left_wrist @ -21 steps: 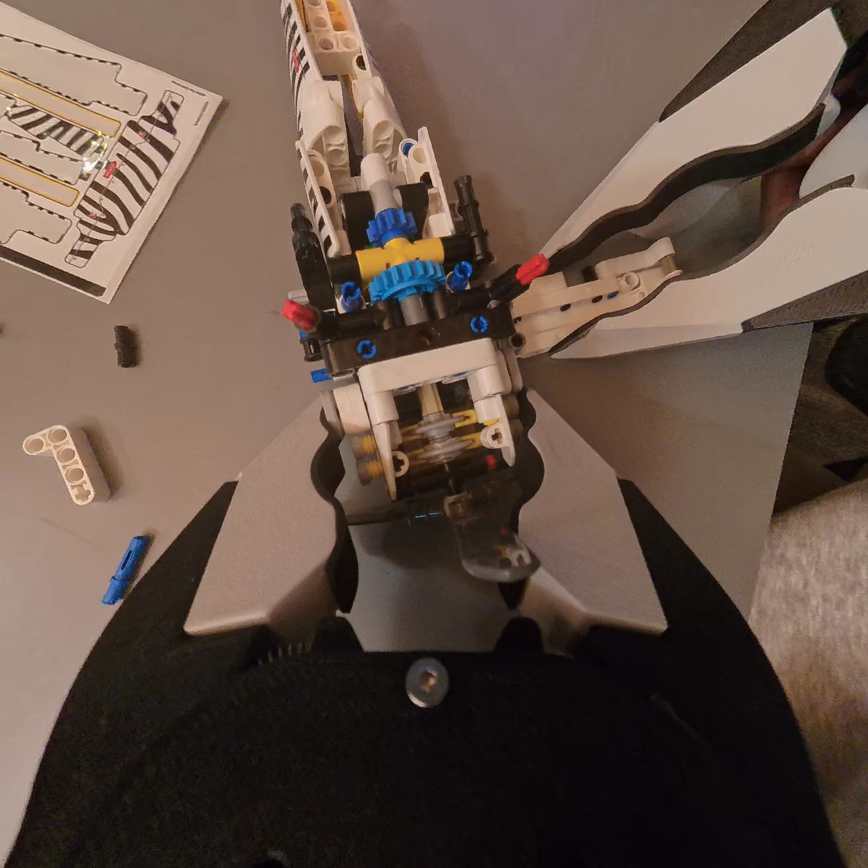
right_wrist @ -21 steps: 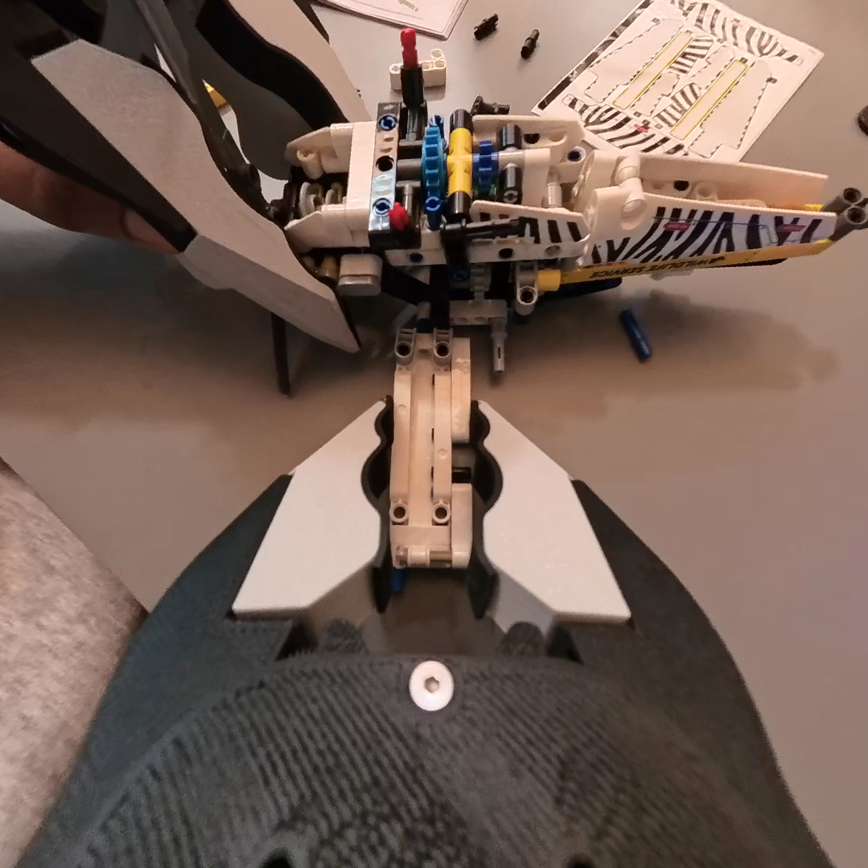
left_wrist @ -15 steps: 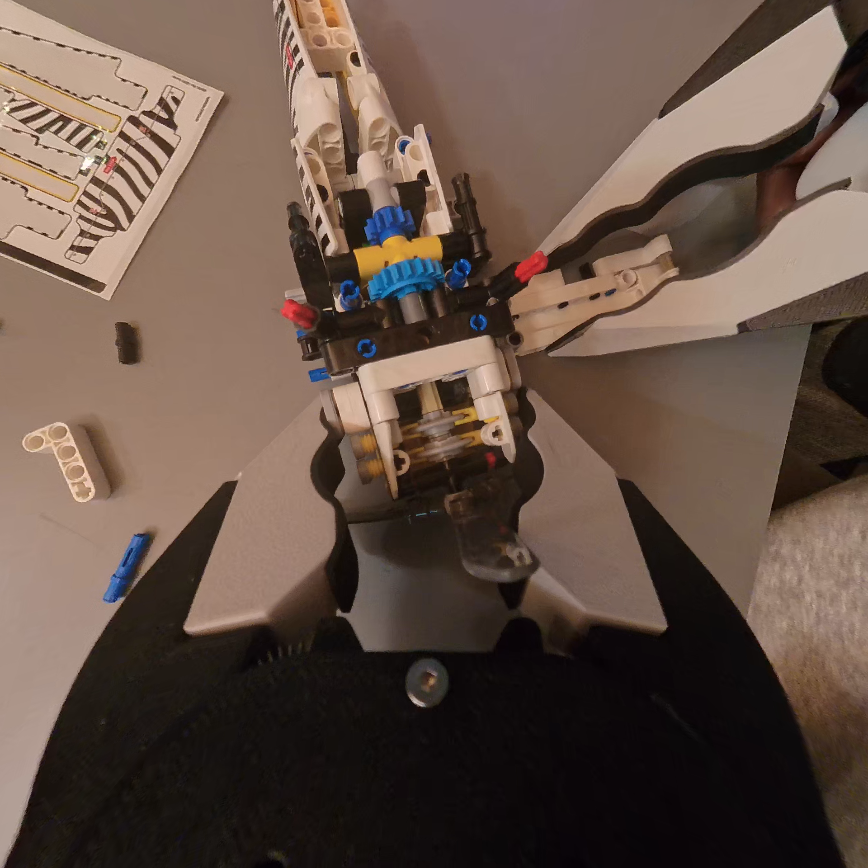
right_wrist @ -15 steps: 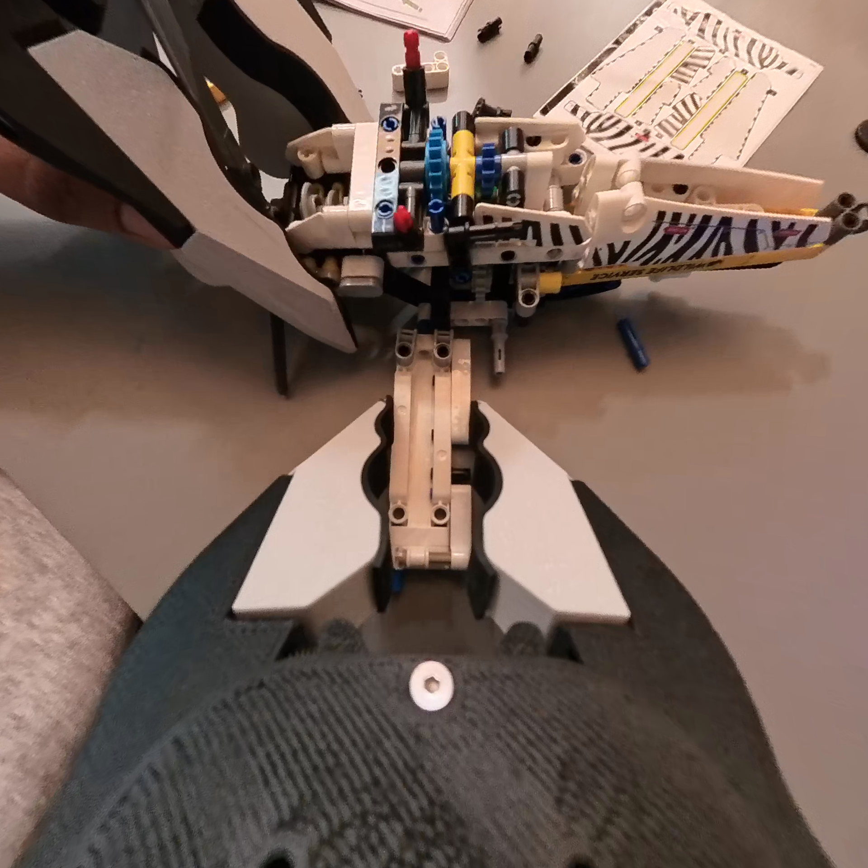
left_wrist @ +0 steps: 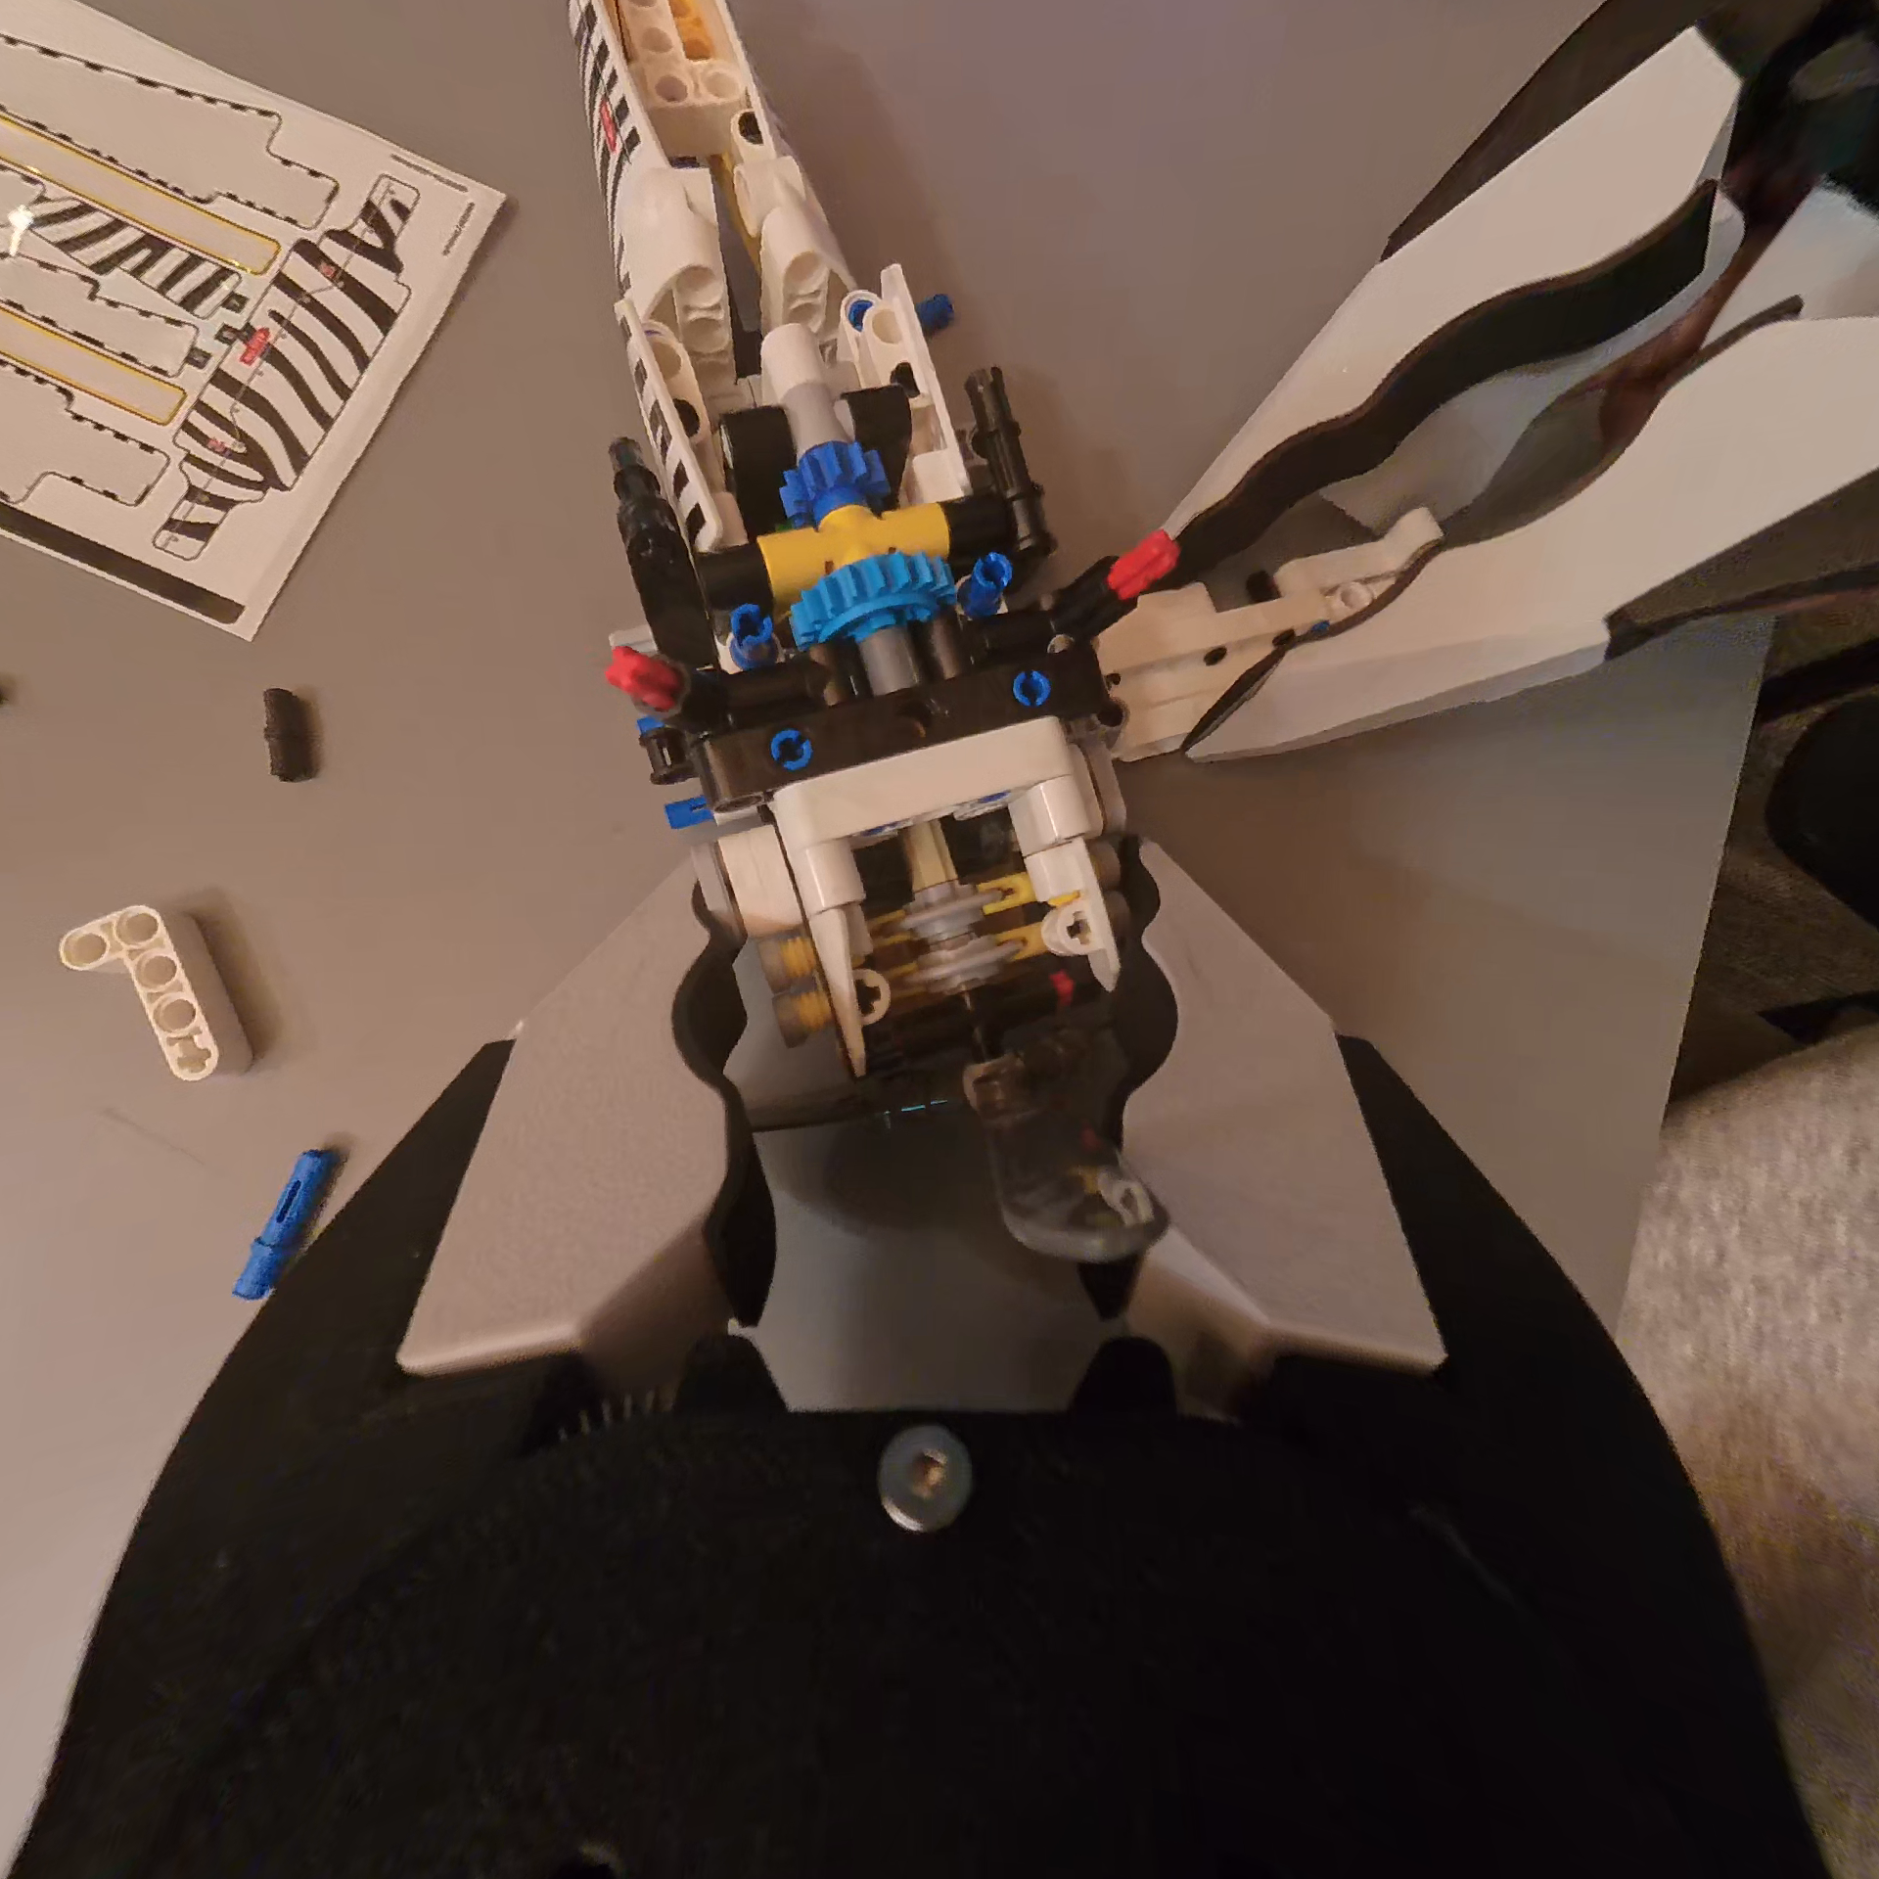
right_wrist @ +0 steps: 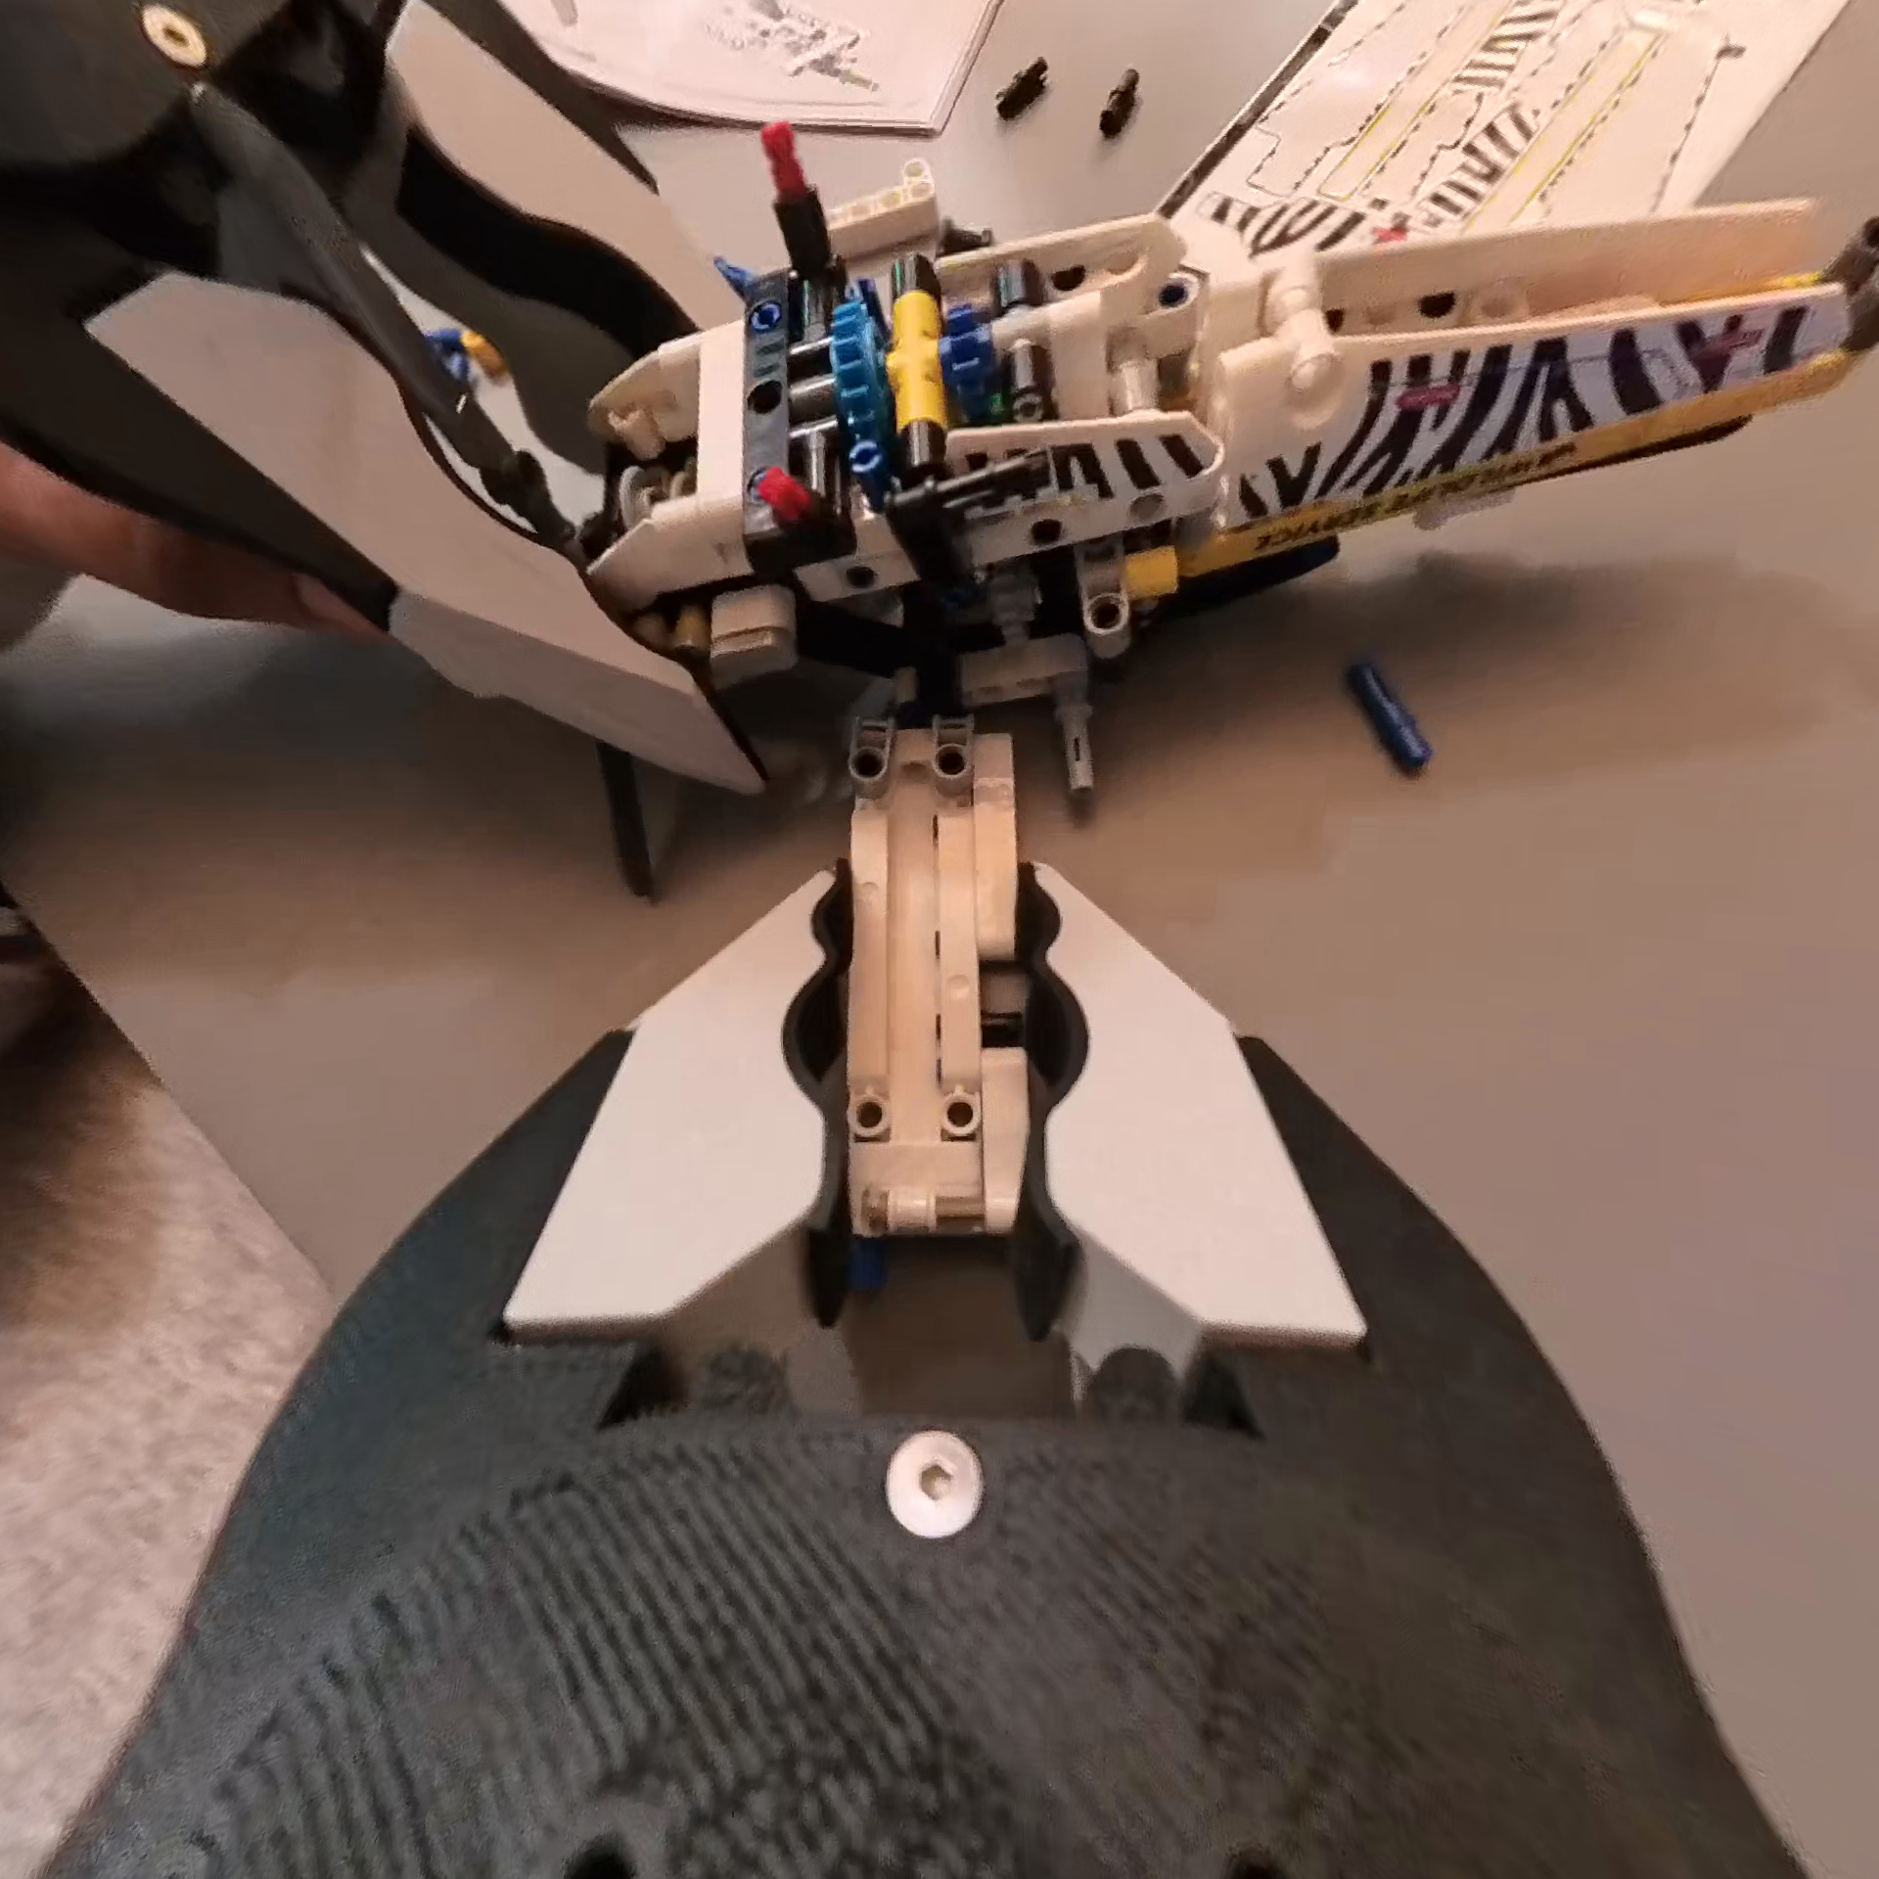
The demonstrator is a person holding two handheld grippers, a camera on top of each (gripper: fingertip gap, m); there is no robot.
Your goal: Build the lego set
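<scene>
- Left gripper point(left_wrist: 920, 1017): jaws closed on the nose end of the model point(left_wrist: 864, 630); model held between its fingers, tail running straight ahead and away from it.
- Model: white shell panels, zebra-striped stickers along the tail boom point(right_wrist: 1423, 407), yellow strip under the stripes.
- Open top shows the drive: light-blue gear point(left_wrist: 872, 600), yellow cross connector point(left_wrist: 844, 544), darker blue gear point(left_wrist: 829, 478) just beyond, grey axle through them.
- Black beam point(left_wrist: 895, 727) across the body with blue pins; red-tipped axles point(left_wrist: 1144, 564) stick out at each side.
- Clear curved piece point(left_wrist: 1057, 1169) at the nose, between the left fingers.
- Right gripper point(right_wrist: 930, 1017): jaws narrow, clamped on a white panel piece point(right_wrist: 930, 976); its far end touches the side of the model, at the black beam.
- Ahead-left of the left gripper on the grey table point(left_wrist: 407, 864): sticker sheet point(left_wrist: 203, 336), black pin point(left_wrist: 288, 732), white L-beam point(left_wrist: 158, 986), blue pin point(left_wrist: 287, 1220) nearest.
- Right wrist view blurred at the edges.
</scene>
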